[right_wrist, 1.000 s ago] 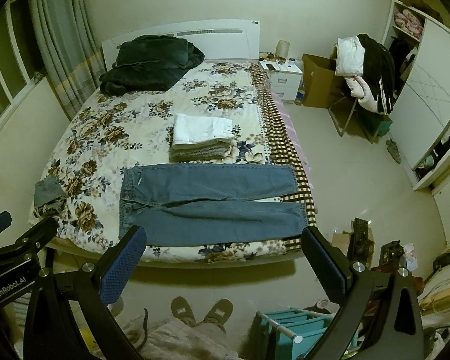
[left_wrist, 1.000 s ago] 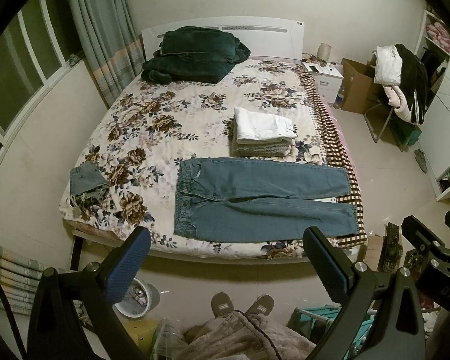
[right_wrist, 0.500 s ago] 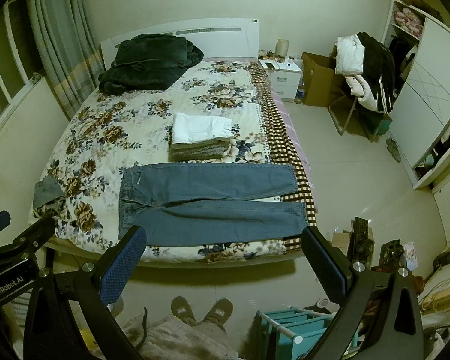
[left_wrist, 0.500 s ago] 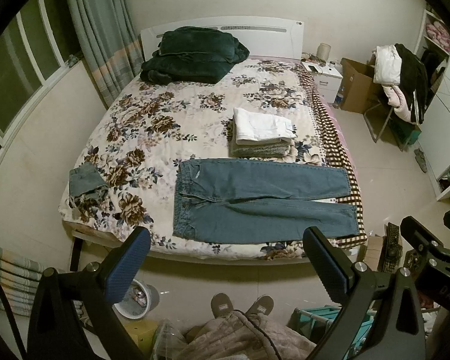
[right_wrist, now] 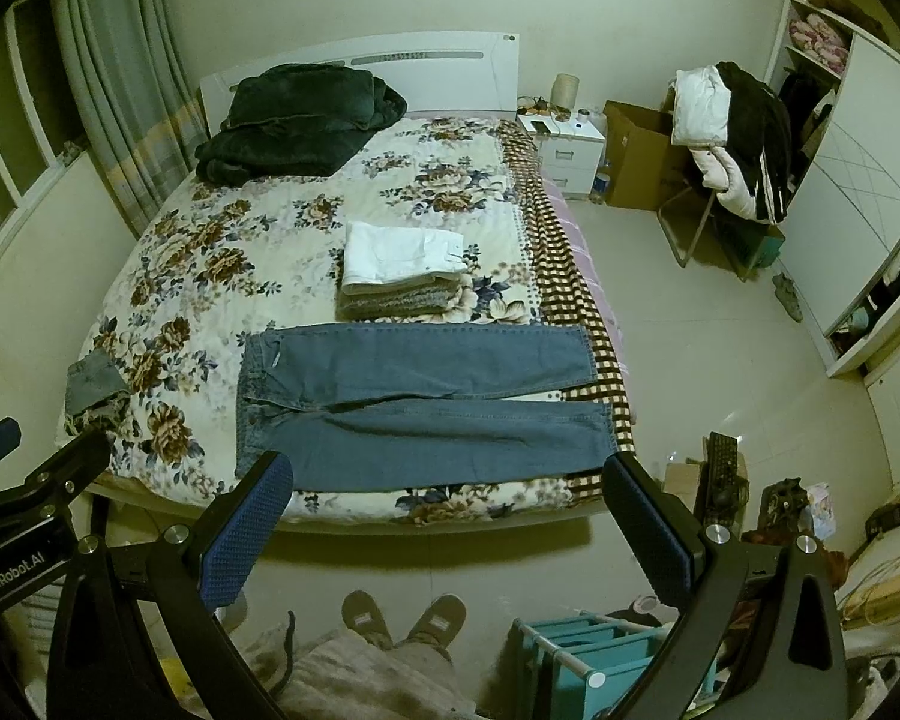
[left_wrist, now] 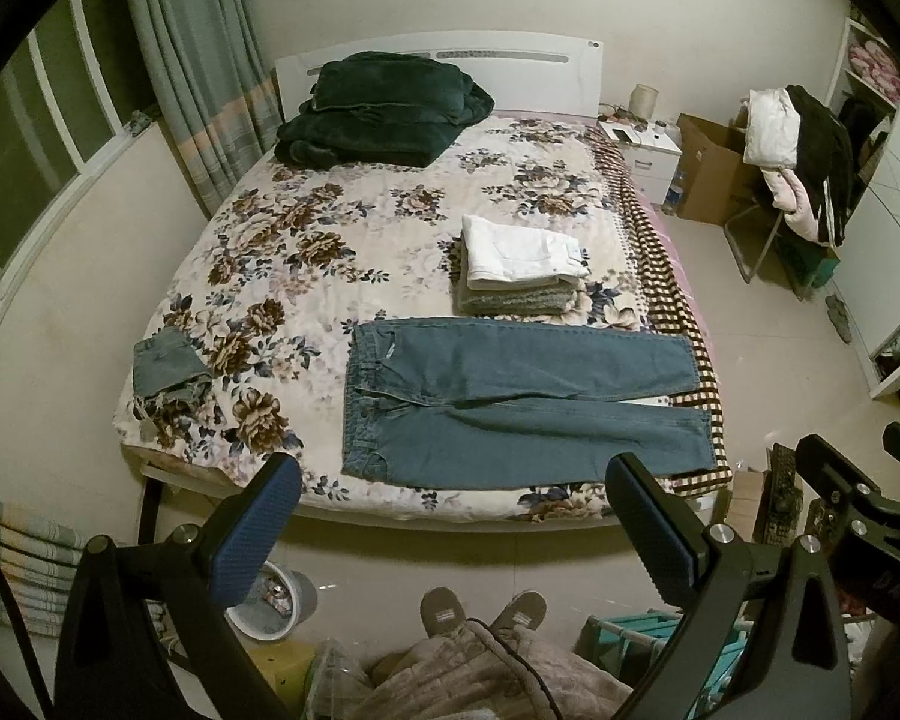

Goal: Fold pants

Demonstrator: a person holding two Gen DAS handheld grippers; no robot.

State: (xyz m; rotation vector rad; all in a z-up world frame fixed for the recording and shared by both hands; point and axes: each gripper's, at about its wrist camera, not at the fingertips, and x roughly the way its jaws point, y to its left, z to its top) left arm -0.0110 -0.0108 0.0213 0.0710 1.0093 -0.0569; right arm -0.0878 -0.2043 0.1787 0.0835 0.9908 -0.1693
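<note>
Blue jeans point(left_wrist: 510, 402) point(right_wrist: 420, 408) lie flat along the near edge of the floral bed point(left_wrist: 330, 252) point(right_wrist: 222, 252), waistband to the left, both legs stretched right to the checked border. My left gripper point(left_wrist: 450, 534) hangs open above the floor in front of the bed, nothing between its blue pads. My right gripper point(right_wrist: 444, 534) is likewise open and empty, held short of the bed's near edge. Each gripper's black frame shows at the edge of the other's view.
A folded white and grey stack point(left_wrist: 519, 267) point(right_wrist: 399, 273) sits just behind the jeans. A small denim piece point(left_wrist: 165, 369) lies at the bed's left corner, a dark green blanket point(left_wrist: 378, 108) at the headboard. Feet in slippers point(left_wrist: 480, 609), a teal rack point(right_wrist: 576, 654), a chair with clothes point(right_wrist: 732, 144).
Both views have shifted very slightly; the bed and jeans sit a touch lower and closer. The jeans have not moved and both grippers stay open.
</note>
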